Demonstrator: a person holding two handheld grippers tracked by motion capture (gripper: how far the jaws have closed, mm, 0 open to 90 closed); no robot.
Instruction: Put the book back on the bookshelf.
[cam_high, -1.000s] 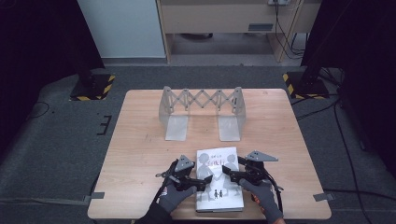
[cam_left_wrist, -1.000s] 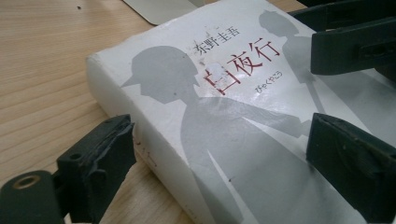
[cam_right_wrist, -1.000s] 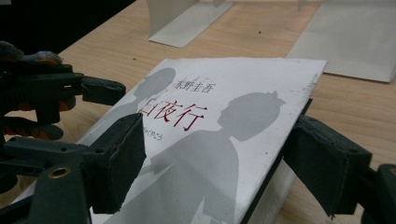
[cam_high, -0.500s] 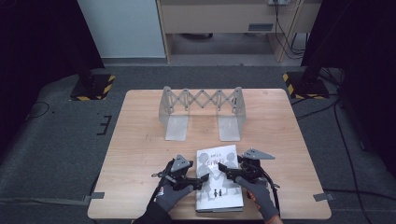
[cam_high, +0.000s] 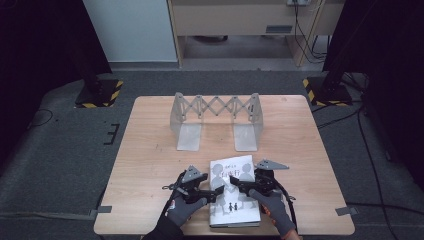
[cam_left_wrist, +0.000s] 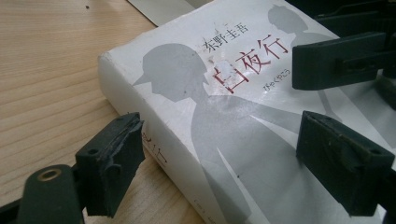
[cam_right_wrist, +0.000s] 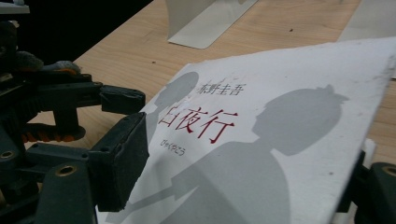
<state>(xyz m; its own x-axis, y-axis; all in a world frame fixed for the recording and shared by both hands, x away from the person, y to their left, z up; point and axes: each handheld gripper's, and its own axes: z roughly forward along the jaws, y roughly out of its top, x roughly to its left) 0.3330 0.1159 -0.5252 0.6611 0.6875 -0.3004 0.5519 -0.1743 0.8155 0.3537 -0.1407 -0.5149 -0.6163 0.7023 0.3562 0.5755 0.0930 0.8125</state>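
Observation:
A white book (cam_high: 237, 212) with grey silhouettes and red title characters lies flat by the table's near edge. My left gripper (cam_high: 216, 192) comes in from the book's left. In the left gripper view the book's (cam_left_wrist: 224, 116) spine corner sits between its jaws (cam_left_wrist: 229, 168), which have just been closing; one pad (cam_left_wrist: 114, 168) rests against the spine, the other on the cover. My right gripper (cam_high: 235, 182) reaches in from the right. Its jaws (cam_right_wrist: 247, 182) stand wide either side of the front cover (cam_right_wrist: 243, 140), whose free edge lifts slightly over the hidden right jaw.
A grey metal expanding book rack (cam_high: 217, 107) with two flat base plates stands at the back middle of the wooden table (cam_high: 150, 165). Bare wood lies between rack and book. Dark floor, cables and stand feet surround the table.
The right gripper has crept a little left over the cover. The left hand and the book have kept their places.

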